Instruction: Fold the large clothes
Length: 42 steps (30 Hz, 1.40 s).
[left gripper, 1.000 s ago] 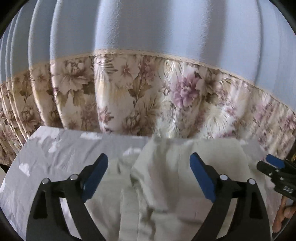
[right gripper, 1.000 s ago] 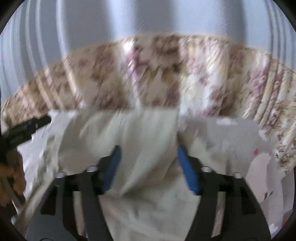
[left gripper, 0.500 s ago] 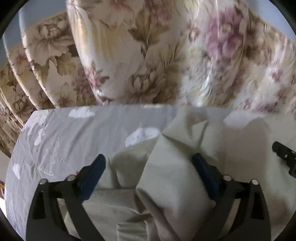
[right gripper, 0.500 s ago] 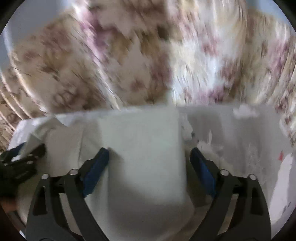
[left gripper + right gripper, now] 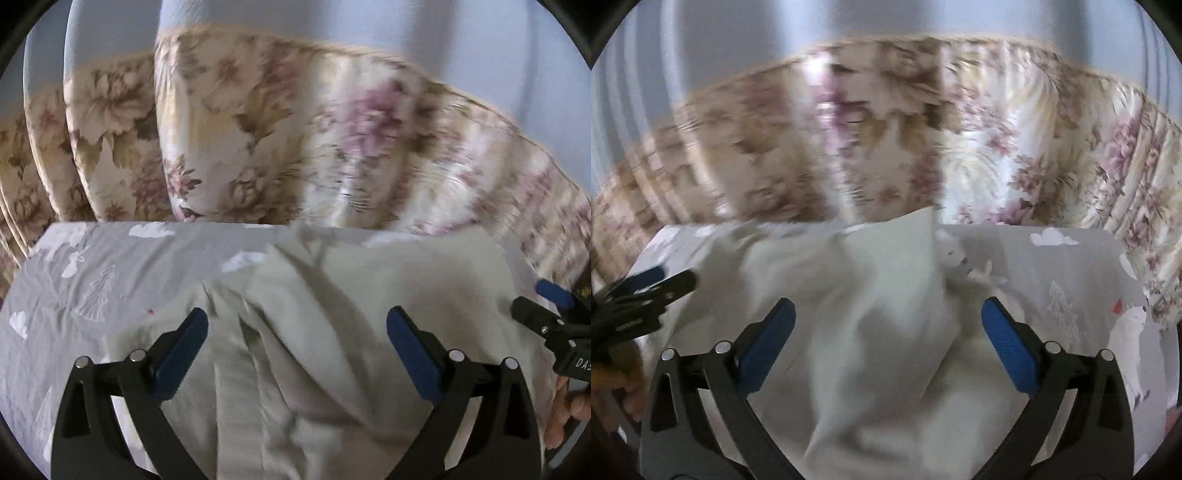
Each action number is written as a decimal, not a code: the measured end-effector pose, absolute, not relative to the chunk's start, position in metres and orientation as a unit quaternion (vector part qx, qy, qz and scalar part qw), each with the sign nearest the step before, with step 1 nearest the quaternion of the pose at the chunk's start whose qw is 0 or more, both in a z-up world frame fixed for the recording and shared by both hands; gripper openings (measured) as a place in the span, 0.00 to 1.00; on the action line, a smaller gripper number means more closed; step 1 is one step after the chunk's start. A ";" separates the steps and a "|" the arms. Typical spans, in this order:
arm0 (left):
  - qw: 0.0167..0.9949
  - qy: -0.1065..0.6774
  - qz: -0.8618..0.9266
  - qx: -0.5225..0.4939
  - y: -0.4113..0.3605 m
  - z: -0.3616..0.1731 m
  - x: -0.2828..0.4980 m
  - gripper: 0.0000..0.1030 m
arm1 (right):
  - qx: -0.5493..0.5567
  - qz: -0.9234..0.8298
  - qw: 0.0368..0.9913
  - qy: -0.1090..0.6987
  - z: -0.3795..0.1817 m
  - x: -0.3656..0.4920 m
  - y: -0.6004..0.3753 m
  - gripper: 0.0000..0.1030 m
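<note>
A pale cream garment [image 5: 332, 332] lies crumpled on a grey printed sheet [image 5: 92, 280]. My left gripper [image 5: 297, 350] is open above its wrinkled left part, blue pads wide apart, holding nothing. In the right wrist view the same garment [image 5: 879, 314] rises in a raised fold between the fingers of my right gripper [image 5: 888, 343], which is open and not clamped on it. The right gripper also shows at the right edge of the left wrist view [image 5: 554, 325]. The left gripper shows at the left edge of the right wrist view [image 5: 639, 295].
A floral curtain [image 5: 295, 147] hangs just behind the far edge of the sheet, with pale blue fabric above. The sheet [image 5: 1071, 288] carries white cloud, tree and animal prints. A hand [image 5: 565, 413] holds the right gripper.
Both cameras tilted down toward the curtain's lower part and then back up. The right gripper, shut on the cloth a second ago, now stands open with a fold raised between its fingers.
</note>
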<state>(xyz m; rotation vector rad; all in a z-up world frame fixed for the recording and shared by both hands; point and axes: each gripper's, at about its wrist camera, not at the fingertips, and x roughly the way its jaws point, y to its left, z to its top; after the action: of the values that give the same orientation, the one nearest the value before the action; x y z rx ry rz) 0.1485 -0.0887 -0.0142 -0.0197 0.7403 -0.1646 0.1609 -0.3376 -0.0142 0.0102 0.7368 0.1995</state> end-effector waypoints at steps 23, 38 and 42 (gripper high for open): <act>0.939 0.332 -0.068 -0.065 -0.059 -0.031 0.071 0.95 | -0.021 0.087 0.925 0.369 -0.031 0.089 -0.335 0.97; 0.932 0.357 -0.071 0.003 -0.097 -0.051 0.102 0.98 | 0.015 0.070 0.916 0.394 -0.063 0.119 -0.345 0.97; 0.923 0.382 -0.055 -0.001 -0.095 -0.064 0.111 0.98 | -0.010 0.063 0.911 0.408 -0.073 0.123 -0.340 0.97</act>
<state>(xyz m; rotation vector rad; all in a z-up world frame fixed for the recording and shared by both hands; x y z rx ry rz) 0.1110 -0.0947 -0.0642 -0.0014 0.7845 -0.1126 0.1229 -0.3397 -0.0731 -0.0204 0.8422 0.1299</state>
